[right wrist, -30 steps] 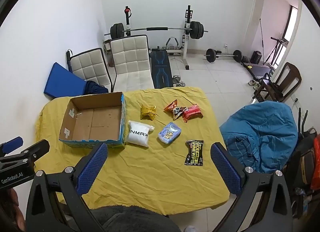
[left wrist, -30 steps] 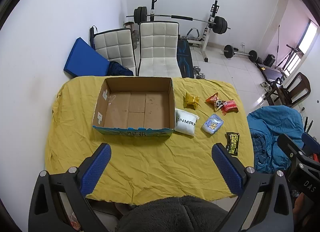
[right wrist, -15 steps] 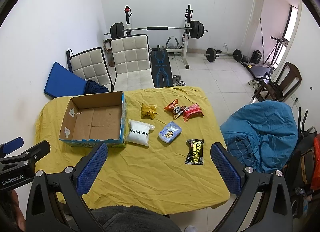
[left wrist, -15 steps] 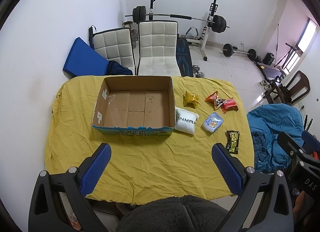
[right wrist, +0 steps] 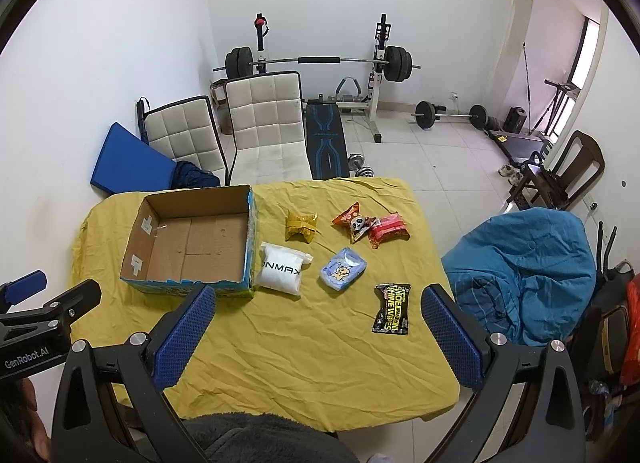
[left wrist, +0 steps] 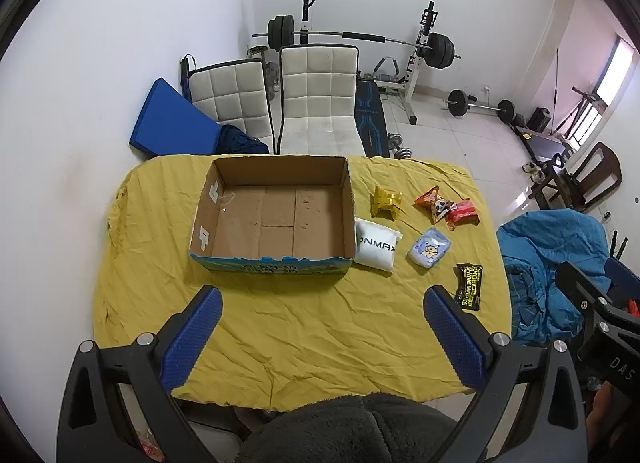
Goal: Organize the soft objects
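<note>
An open, empty cardboard box (left wrist: 276, 219) (right wrist: 192, 247) stands on the yellow-clothed table (left wrist: 280, 327). Right of it lie soft packets: a white pouch (left wrist: 376, 245) (right wrist: 281, 269) against the box, a yellow packet (left wrist: 385, 202) (right wrist: 301, 225), an orange panda packet (left wrist: 434, 203) (right wrist: 354, 221), a red packet (left wrist: 462, 215) (right wrist: 389, 231), a light-blue tissue pack (left wrist: 429, 248) (right wrist: 343, 269) and a black wipes packet (left wrist: 469, 286) (right wrist: 392, 308). My left gripper (left wrist: 322, 337) is open and empty above the near table edge. My right gripper (right wrist: 318, 337) is open and empty, high over the front of the table.
Two white chairs (left wrist: 316, 103) stand behind the table beside a blue mat (left wrist: 172, 127). A weight bench and barbell rack (right wrist: 324, 67) fill the back of the room. A blue beanbag (right wrist: 528, 267) sits right of the table. A wooden chair (right wrist: 560, 171) is farther right.
Both views have shifted very slightly; the table objects have not moved and both grippers stay open.
</note>
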A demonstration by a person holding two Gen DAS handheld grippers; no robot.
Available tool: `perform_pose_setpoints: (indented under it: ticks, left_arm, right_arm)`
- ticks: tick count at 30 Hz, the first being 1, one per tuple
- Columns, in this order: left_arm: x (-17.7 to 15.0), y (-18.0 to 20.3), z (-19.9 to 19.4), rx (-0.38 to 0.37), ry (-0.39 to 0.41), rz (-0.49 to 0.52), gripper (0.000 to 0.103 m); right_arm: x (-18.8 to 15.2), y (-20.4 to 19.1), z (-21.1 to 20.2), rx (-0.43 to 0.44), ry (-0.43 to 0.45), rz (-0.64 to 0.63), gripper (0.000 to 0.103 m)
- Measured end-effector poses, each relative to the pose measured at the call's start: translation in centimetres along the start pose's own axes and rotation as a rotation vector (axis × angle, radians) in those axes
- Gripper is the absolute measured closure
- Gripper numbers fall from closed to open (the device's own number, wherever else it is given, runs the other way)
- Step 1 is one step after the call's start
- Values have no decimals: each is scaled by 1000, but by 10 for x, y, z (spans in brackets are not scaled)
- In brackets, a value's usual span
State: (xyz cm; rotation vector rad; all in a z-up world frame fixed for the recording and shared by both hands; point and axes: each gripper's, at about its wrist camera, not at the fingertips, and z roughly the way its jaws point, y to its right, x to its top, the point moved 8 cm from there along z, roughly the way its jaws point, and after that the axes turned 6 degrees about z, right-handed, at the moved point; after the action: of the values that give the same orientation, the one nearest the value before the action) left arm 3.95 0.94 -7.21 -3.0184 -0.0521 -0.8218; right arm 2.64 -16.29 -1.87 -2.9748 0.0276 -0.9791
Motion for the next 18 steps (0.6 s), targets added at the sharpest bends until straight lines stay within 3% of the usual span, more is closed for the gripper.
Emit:
perform_pose_setpoints:
  ticks: [18]
  left_arm:
    - [6,1,3,-13,4,-1,0]
  right_arm:
    - [12,-8,0,-10,5,-11,0]
